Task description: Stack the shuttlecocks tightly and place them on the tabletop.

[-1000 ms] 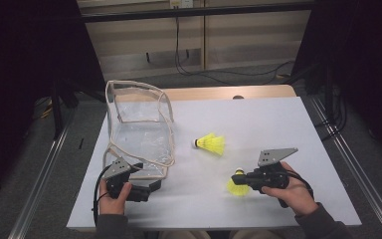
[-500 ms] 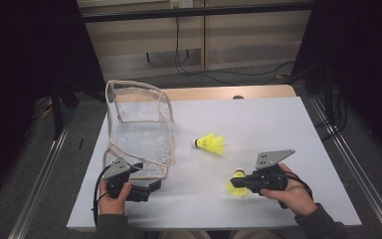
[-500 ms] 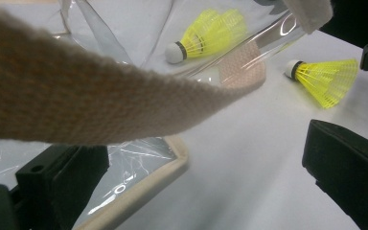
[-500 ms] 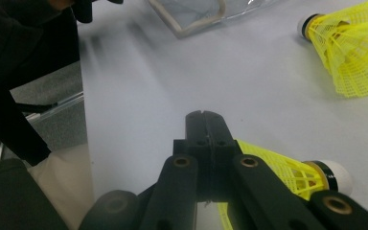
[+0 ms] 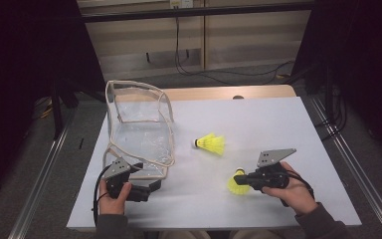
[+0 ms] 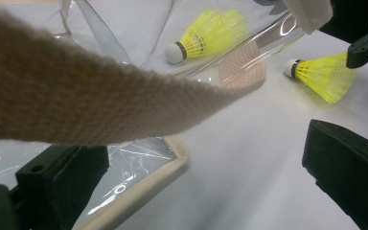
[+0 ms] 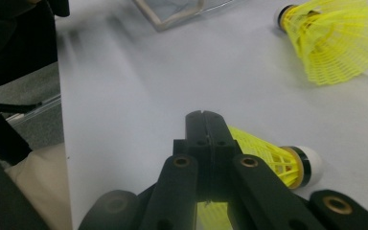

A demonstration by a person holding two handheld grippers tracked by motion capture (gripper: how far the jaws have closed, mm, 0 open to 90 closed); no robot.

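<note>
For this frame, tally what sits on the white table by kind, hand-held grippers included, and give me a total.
Yellow shuttlecocks: 2, one lying free mid-table, one at the right gripper's shut jaws
Clear bag with beige trim: 1
Hand-held grippers: 2, left gripper with open jaws at the bag's near edge, right gripper
Total: 5
</note>
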